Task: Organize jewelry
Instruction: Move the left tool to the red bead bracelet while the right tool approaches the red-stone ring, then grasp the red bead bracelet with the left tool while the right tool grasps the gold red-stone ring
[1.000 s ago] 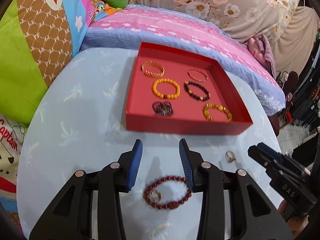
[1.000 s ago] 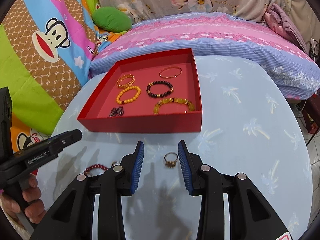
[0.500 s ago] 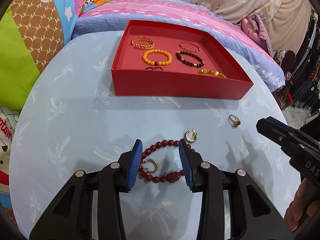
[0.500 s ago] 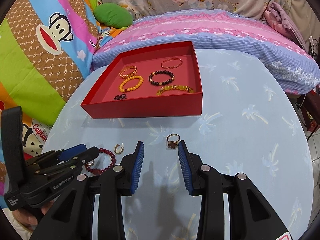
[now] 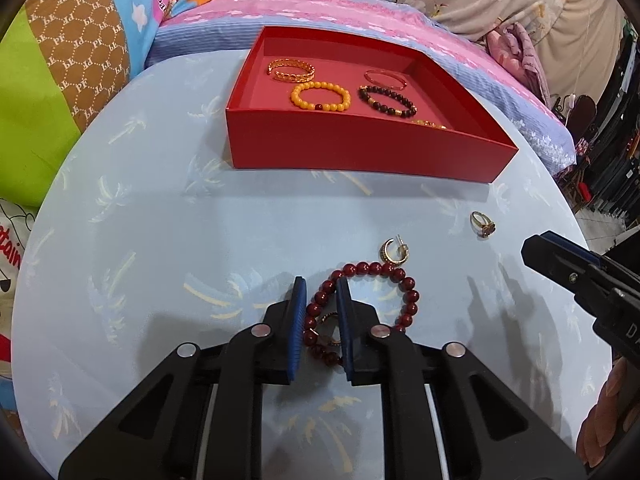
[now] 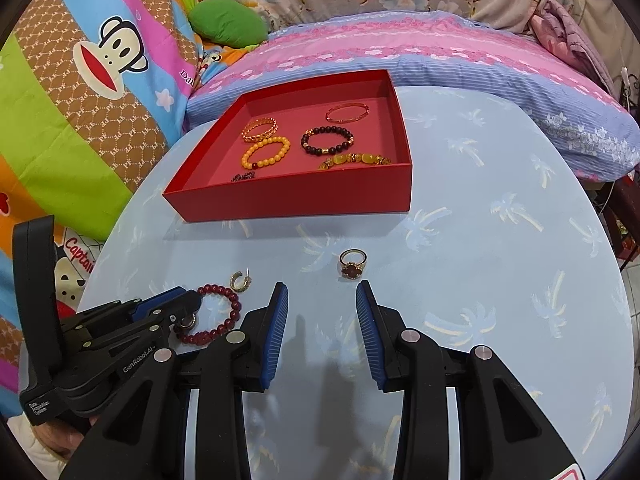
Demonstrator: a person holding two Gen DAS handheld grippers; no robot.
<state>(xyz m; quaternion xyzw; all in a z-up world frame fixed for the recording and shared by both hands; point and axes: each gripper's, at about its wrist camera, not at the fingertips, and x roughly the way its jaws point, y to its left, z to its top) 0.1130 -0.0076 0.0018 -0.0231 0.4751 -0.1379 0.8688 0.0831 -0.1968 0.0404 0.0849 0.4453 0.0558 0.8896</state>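
A dark red bead bracelet [image 5: 394, 276] lies on the light blue table, also in the right wrist view [image 6: 224, 312]. My left gripper [image 5: 321, 292] has closed on the bracelet's left side. A small gold earring lies inside the bracelet's loop between the fingers. A gold hoop earring [image 5: 394, 251] lies just beyond the bracelet. A gold ring with a red stone [image 6: 353, 263] lies just ahead of my open, empty right gripper [image 6: 322, 296]. The red tray [image 5: 360, 152] at the back holds several bracelets.
The round table [image 6: 500, 280] is ringed by a pink and blue pillow [image 6: 440, 52] and colourful cartoon bedding [image 6: 80, 80]. The right gripper shows at the right edge of the left wrist view [image 5: 580, 280].
My left gripper's jaws have narrowed from wide open and closed on the red bracelet's left side. The right gripper has drawn back slightly from the ring.
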